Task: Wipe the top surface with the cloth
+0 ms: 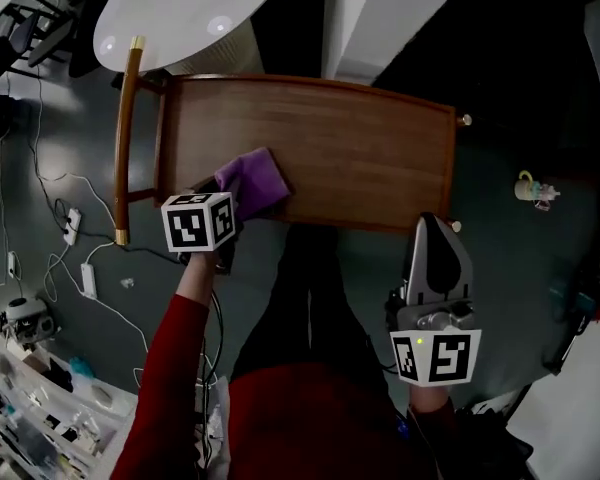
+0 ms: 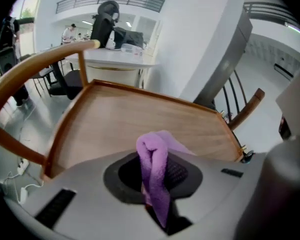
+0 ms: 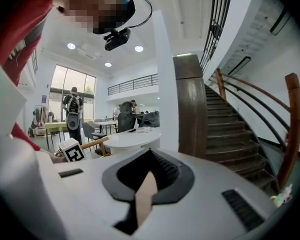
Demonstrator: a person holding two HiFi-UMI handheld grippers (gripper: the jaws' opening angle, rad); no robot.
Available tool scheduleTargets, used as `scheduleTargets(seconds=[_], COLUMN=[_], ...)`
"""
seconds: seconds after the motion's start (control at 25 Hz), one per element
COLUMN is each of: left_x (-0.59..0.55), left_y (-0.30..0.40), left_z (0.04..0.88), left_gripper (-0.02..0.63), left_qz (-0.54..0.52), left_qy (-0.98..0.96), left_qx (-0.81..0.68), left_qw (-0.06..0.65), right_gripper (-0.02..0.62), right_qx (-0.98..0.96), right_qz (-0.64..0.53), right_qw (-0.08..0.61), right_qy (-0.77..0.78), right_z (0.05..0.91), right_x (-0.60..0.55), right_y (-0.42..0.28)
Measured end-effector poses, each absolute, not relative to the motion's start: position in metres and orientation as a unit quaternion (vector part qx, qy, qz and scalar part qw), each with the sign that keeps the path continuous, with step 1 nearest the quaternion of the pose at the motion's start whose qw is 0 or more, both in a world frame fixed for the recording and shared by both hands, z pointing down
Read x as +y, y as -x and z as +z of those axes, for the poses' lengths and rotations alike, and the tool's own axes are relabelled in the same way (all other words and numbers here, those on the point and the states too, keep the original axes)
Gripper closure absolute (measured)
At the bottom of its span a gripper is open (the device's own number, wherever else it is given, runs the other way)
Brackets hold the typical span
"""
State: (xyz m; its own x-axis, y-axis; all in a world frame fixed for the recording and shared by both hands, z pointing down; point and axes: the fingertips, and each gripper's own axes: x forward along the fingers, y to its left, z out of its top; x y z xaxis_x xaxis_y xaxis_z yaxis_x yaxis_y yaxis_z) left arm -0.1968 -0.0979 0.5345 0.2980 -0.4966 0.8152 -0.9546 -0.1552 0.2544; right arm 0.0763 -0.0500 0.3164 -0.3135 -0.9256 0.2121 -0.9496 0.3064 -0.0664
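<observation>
A: How are the left tongs (image 2: 155, 186) set?

B: Their jaws are closed on a fold of the purple cloth (image 2: 154, 159), which is pinched between them and pushed up into a bunched ridge. The rest of it is spread past the tips onto the wooden top (image 1: 370, 153), near the front left corner.

A: And the right tongs (image 3: 146, 184)?

B: Their jaws are brought together, and nothing is caught in them. They are held off the top, in front of its near edge toward the right.

A: How is the cloth expected to behave?

B: It is judged to be light, soft and limp. It can be dragged easily, but it is likely to be rolled or folded under if only a thin edge is pinched. A thick gathered fold, as is gripped now, is thought the better hold, with the loose part pressed flat against the wood.

A: What is found around the top?

B: A raised wooden rim is seen along its edges, so the corners may be missed unless the cloth is pushed right against it. A curved handle rail (image 1: 126, 128) is fixed at the left end, and a round white table (image 1: 180, 13) is seen just beyond the far edge.
</observation>
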Motion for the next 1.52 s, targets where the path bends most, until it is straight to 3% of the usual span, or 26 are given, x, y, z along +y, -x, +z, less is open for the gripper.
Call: scheduleTargets(seconds=[0.36, 0.84, 1.04, 1.28, 1.52], left_x=[-0.089, -0.091, -0.101, -0.117, -0.112], left_y=[0.321, 0.360, 0.327, 0.228, 0.148], left_z=[0.531, 0.515, 0.453, 0.346, 0.290], left_gripper=[0.541, 0.541, 0.541, 0.541, 0.541], left_qz=[0.325, 0.393, 0.319, 0.187, 0.099], left_qy=[-0.622, -0.580, -0.643, -0.751, -0.809], left_qx=[-0.623, -0.667, -0.670, -0.628, -0.577], left_qw=[0.345, 0.256, 0.191, 0.086, 0.056], right_gripper=[0.583, 0.583, 0.583, 0.583, 0.583], right_qx=[-0.835, -0.827, -0.817, -0.805, -0.795], right_qz=[0.087, 0.085, 0.073, 0.056, 0.036], right_qw=[0.077, 0.075, 0.053, 0.019, -0.006], right_qy=[-0.538, -0.551, -0.569, -0.591, -0.605], right_z=[0.318, 0.316, 0.310, 0.290, 0.280], right_x=[-0.063, -0.064, -0.067, -0.061, -0.053], right_y=[-0.045, -0.060, -0.066, -0.079, -0.089])
